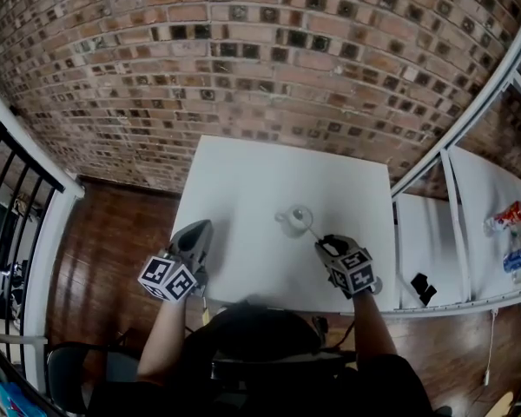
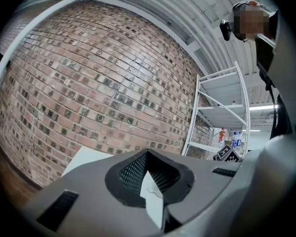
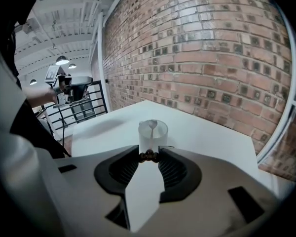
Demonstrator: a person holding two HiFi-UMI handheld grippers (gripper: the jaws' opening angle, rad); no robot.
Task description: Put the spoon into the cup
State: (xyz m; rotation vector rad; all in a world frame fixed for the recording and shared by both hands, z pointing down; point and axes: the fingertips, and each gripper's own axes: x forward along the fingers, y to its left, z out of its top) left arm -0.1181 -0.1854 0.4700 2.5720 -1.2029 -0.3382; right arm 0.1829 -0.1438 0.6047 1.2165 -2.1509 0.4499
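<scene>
A small pale cup stands upright near the middle of the white table. A thin spoon slants from the cup's mouth down to my right gripper, which is shut on the spoon's dark beaded handle end. The spoon's bowl sits at the cup's rim, inside the mouth or just over it. My left gripper hovers over the table's left edge, level, its jaws meeting at the tips with nothing between them.
A brick wall runs behind the table. A white shelf unit with bottles stands to the right, with a small black object on its lower board. A black railing is at the left, and wooden floor.
</scene>
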